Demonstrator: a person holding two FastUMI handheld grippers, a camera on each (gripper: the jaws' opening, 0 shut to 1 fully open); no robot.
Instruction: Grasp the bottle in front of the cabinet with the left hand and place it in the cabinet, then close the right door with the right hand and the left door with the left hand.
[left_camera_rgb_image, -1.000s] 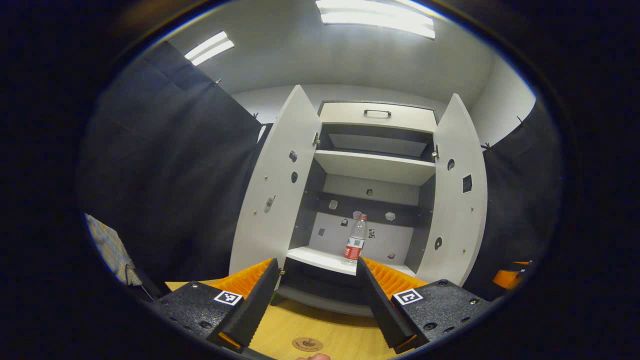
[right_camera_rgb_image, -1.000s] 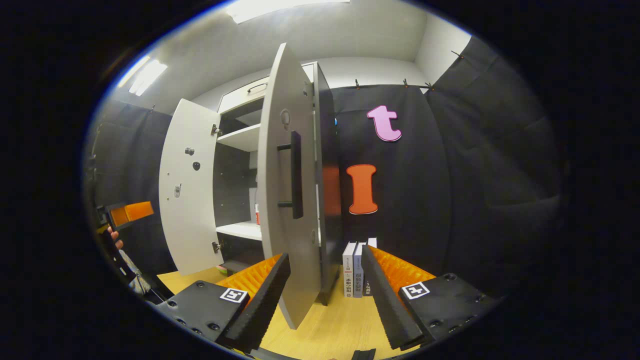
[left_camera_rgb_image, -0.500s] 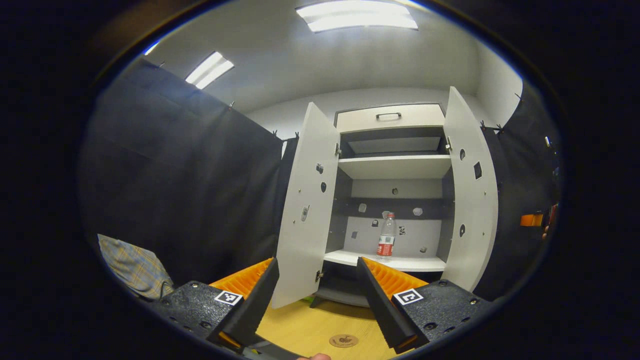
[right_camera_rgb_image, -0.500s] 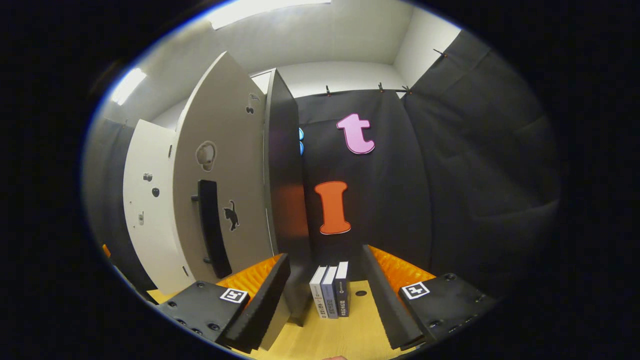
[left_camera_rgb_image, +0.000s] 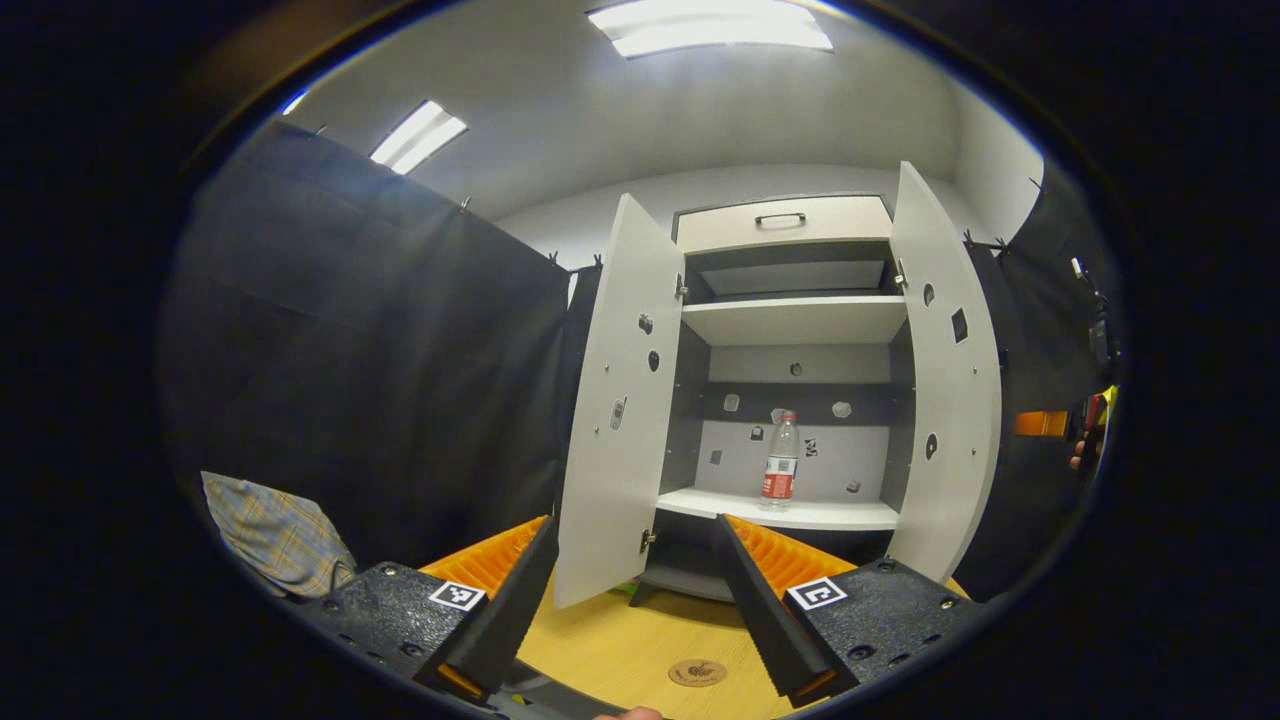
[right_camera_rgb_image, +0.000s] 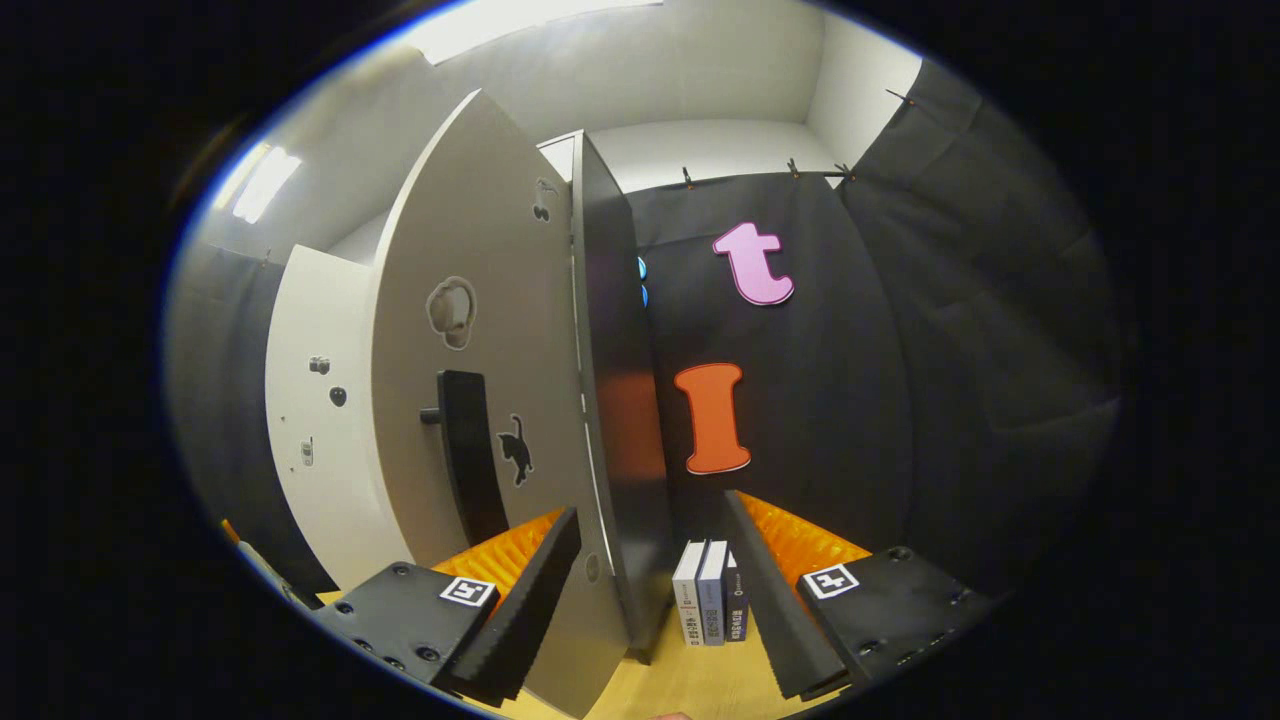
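Standing upright on the cabinet's lower shelf (left_camera_rgb_image: 790, 512), the bottle (left_camera_rgb_image: 780, 463); both doors ajar. Left claw (left_camera_rgb_image: 630, 600) and right claw (right_camera_rgb_image: 650, 605) released, empty.

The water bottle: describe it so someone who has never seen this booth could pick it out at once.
In the left gripper view, find the tall white cabinet standing with both doors swung open. On its lower white shelf, towards the middle, the water bottle stands upright. It is clear plastic with a red cap and a red label band, the lone object on that shelf, in front of small stickers on the back panel.
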